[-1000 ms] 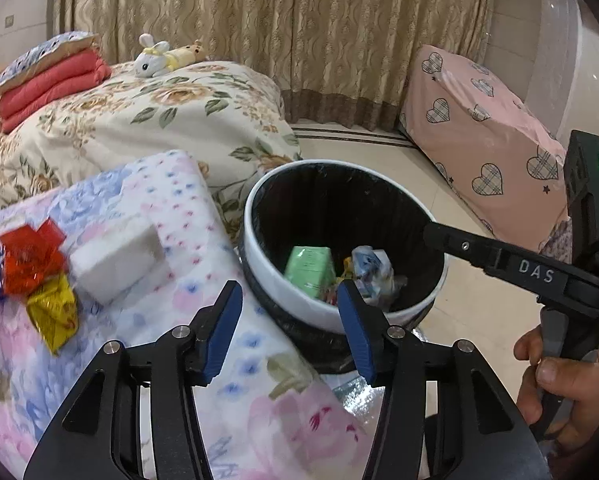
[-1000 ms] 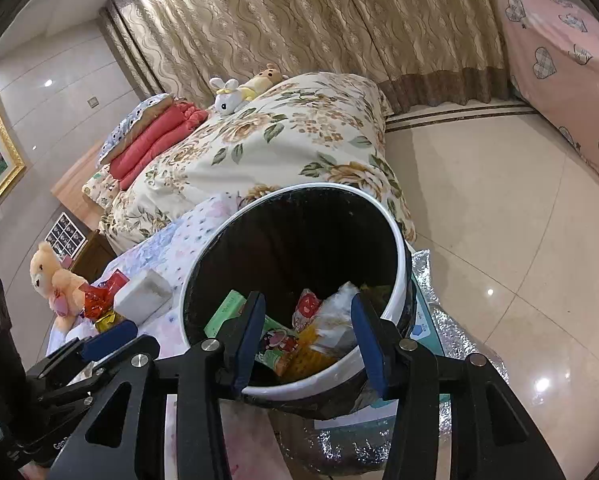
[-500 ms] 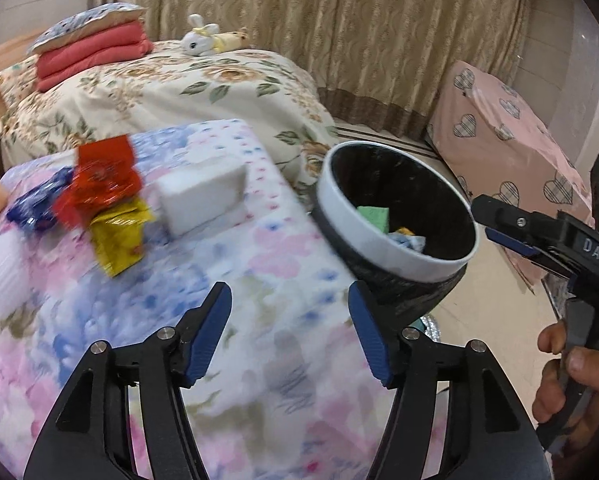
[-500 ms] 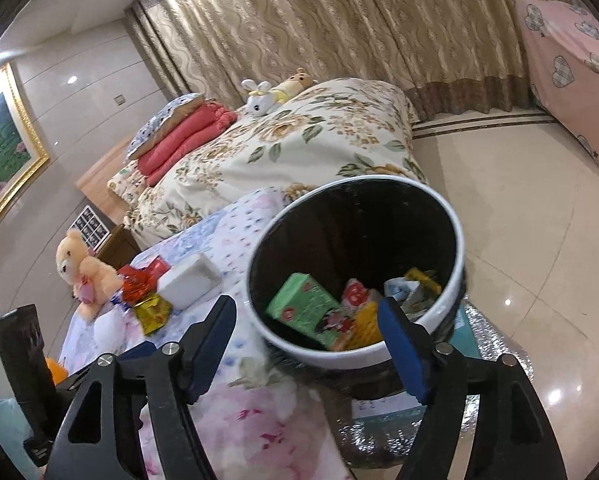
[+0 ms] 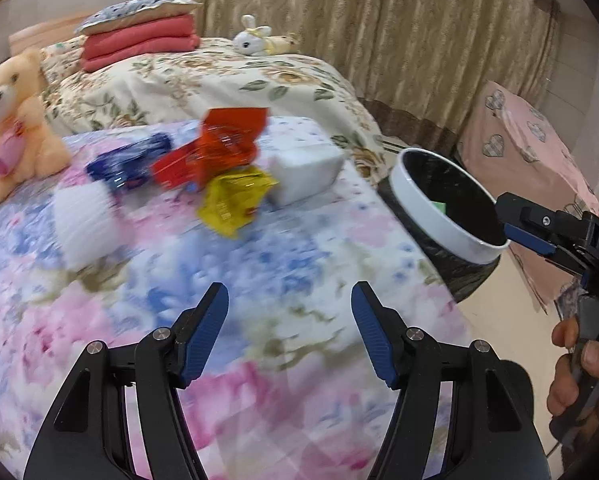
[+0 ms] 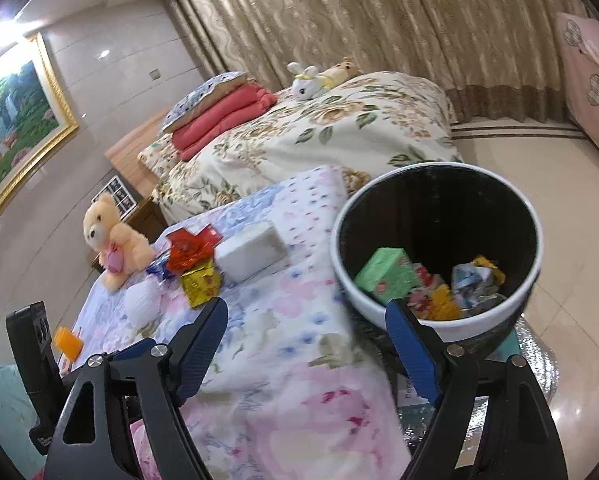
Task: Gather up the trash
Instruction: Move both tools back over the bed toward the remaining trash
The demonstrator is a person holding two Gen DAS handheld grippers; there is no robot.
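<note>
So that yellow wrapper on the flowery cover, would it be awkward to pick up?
Probably a little. The yellow wrapper looks like thin crinkled foil, so it should be very light and crumple rather than hold shape. Its shiny surface may slip between the fingers, and lying on the soft floral cover, it could sink in when pressed.

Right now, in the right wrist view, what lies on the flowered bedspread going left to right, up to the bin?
Orange cup → teddy bear → white shell-like piece → yellow wrapper → white block → trash bin.
</note>
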